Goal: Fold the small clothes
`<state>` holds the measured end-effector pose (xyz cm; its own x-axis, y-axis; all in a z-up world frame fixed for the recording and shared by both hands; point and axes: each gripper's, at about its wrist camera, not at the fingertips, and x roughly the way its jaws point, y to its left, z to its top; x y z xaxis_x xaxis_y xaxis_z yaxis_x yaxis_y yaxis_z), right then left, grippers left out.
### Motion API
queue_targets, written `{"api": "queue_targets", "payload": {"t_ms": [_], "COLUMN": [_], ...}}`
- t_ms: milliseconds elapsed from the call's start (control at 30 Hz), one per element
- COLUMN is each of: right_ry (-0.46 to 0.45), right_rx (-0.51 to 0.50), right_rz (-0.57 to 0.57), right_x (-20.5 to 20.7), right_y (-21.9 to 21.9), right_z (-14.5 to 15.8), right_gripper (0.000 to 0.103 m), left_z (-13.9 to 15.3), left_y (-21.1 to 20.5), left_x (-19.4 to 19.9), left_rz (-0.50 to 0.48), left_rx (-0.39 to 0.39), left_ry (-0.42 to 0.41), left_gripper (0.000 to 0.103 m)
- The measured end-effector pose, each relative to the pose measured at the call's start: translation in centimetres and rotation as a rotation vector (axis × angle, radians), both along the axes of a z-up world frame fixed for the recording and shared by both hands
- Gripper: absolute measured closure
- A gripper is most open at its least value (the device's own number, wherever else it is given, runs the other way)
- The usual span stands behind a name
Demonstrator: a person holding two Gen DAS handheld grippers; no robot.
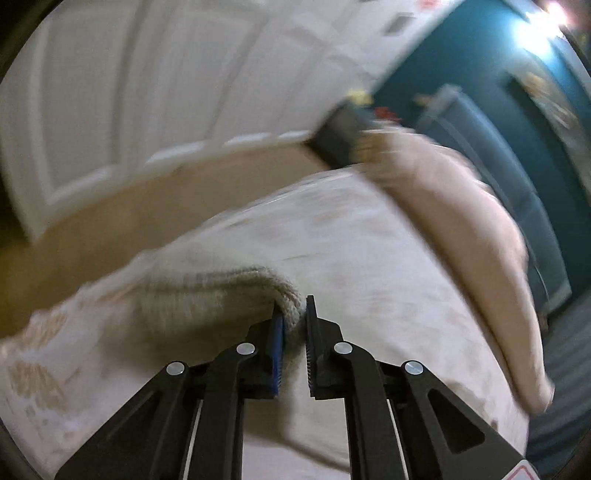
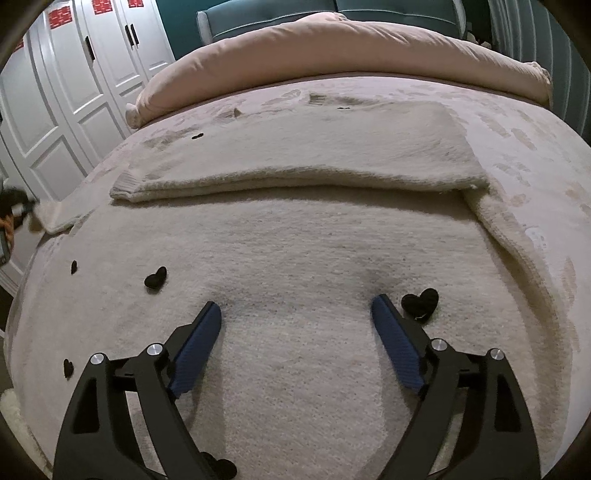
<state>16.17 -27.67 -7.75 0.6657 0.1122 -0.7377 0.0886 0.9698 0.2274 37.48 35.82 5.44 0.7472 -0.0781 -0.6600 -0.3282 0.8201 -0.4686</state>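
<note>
A cream knitted sweater (image 2: 295, 240) with black heart patches (image 2: 421, 301) lies spread on the bed, one sleeve folded across its upper part (image 2: 295, 166). My right gripper (image 2: 295, 314) is open, its blue-padded fingers (image 2: 201, 350) resting low over the sweater body. My left gripper (image 1: 294, 314) is shut on a ribbed cuff of the sweater (image 1: 240, 291), held just above the bed; this view is motion-blurred. The cuff and left gripper also show at the far left edge of the right wrist view (image 2: 48, 218).
A pink duvet (image 2: 332, 48) is rolled along the far end of the patterned bedspread (image 2: 535, 147). White wardrobe doors (image 2: 74, 92) stand to the left. A teal headboard (image 2: 332, 11) and wall lie behind.
</note>
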Motion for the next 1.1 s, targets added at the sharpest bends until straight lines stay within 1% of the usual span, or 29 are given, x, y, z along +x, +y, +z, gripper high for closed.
{"api": "queue_targets", "payload": {"t_ms": [33, 67, 133, 167, 200, 233, 267, 300, 333, 367, 400, 433, 467, 533, 567, 600, 700, 767, 800, 833, 867, 900, 933, 1000, 1033, 1100], "right_ry": [-0.003, -0.006, -0.010, -0.013, -0.015, -0.017, -0.019, -0.021, -0.022, -0.024, -0.025, -0.027, -0.030, -0.034, -0.036, -0.036, -0.040, -0.039, -0.034, -0.033, -0.040, -0.053, -0.076, -0.096, -0.100, -0.112], "right_rx": [0.007, 0.011, 0.019, 0.026, 0.030, 0.035, 0.038, 0.041, 0.044, 0.047, 0.051, 0.055, 0.064, 0.079, 0.086, 0.091, 0.097, 0.109, 0.112, 0.112, 0.115, 0.121, 0.133, 0.157, 0.163, 0.153], "right_rz": [0.002, 0.003, 0.003, 0.003, 0.003, 0.003, 0.003, 0.003, 0.003, 0.004, 0.004, 0.004, 0.005, 0.005, 0.006, 0.006, 0.012, 0.008, 0.001, -0.007, -0.027, -0.041, -0.061, -0.081, -0.094, -0.092], "right_x": [0.0, -0.1, -0.1, -0.2, -0.2, -0.2, -0.2, -0.3, -0.3, -0.3, -0.3, -0.3, -0.3, -0.4, -0.5, -0.5, -0.6, -0.7, -0.7, -0.6, -0.6, -0.6, -0.4, 0.5, 1.3, 2.6], "right_y": [0.0, -0.1, -0.2, -0.2, -0.3, -0.3, -0.3, -0.4, -0.4, -0.4, -0.4, -0.4, -0.5, -0.7, -0.8, -0.9, -0.9, -1.1, -1.2, -1.3, -1.5, -1.7, -1.9, -2.1, -2.1, -1.6], "right_z": [0.0, 0.0, 0.0, 0.1, 0.1, 0.2, 0.3, 0.3, 0.4, 0.4, 0.5, 0.5, 0.6, 0.6, 0.6, 0.6, 0.7, 0.9, 1.2, 1.6, 2.4, 3.1, 4.2, 5.5, 6.2, 7.1], "right_gripper": [0.020, 0.019, 0.019, 0.019, 0.019, 0.019, 0.019, 0.019, 0.019, 0.019, 0.019, 0.019, 0.019, 0.019, 0.019, 0.019, 0.018, 0.018, 0.018, 0.018, 0.018, 0.018, 0.018, 0.018, 0.018, 0.018], "left_z": [1.6, 3.9, 7.7, 8.9, 10.2, 10.8, 11.4, 11.4, 11.0, 10.0, 9.0, 7.1, 5.8, 1.2, -0.4, -2.3, -4.9, -5.3, -5.1, -4.7, -4.5, -4.3, -4.5, -5.0, -5.6, -6.2], "left_y": [-1.8, -4.7, -11.0, -13.4, -17.1, -19.6, -23.6, -27.5, -30.0, -34.3, -37.1, -41.0, -42.8, -47.0, -47.8, -48.2, -47.0, -44.7, -42.5, -40.9, -38.7, -37.0, -34.2, -31.1, -29.1, -27.4], "left_x": [0.1, 0.1, -0.4, -0.5, -0.9, -1.2, -1.8, -2.5, -2.8, -3.8, -4.6, -5.9, -6.8, -8.8, -9.3, -10.1, -11.0, -10.9, -10.7, -10.5, -10.3, -10.9, -10.3, -9.4, -8.9, -8.3], "left_rz": [-0.047, -0.116, -0.257, -0.307, -0.379, -0.427, -0.501, -0.577, -0.626, -0.703, -0.748, -0.809, -0.831, -0.868, -0.862, -0.849, -0.805, -0.751, -0.709, -0.682, -0.630, -0.591, -0.526, -0.458, -0.412, -0.371], "left_rx": [0.029, 0.064, 0.089, 0.093, 0.098, 0.102, 0.104, 0.097, 0.090, 0.093, 0.101, 0.117, 0.127, 0.120, 0.106, 0.084, 0.056, 0.036, 0.029, 0.031, 0.028, 0.024, 0.017, -0.007, -0.043, -0.096], "left_ry": [-0.033, -0.084, -0.175, -0.203, -0.239, -0.257, -0.275, -0.282, -0.277, -0.256, -0.239, -0.202, -0.176, -0.068, -0.029, 0.006, 0.068, 0.081, 0.076, 0.076, 0.073, 0.069, 0.080, 0.112, 0.138, 0.151], "left_gripper": [0.096, 0.096, 0.096, 0.096, 0.096, 0.096, 0.096, 0.096, 0.096, 0.096, 0.096, 0.096, 0.094, 0.089, 0.085, 0.085, 0.085, 0.084, 0.079, 0.076, 0.069, 0.062, 0.060, 0.059, 0.059, 0.059]}}
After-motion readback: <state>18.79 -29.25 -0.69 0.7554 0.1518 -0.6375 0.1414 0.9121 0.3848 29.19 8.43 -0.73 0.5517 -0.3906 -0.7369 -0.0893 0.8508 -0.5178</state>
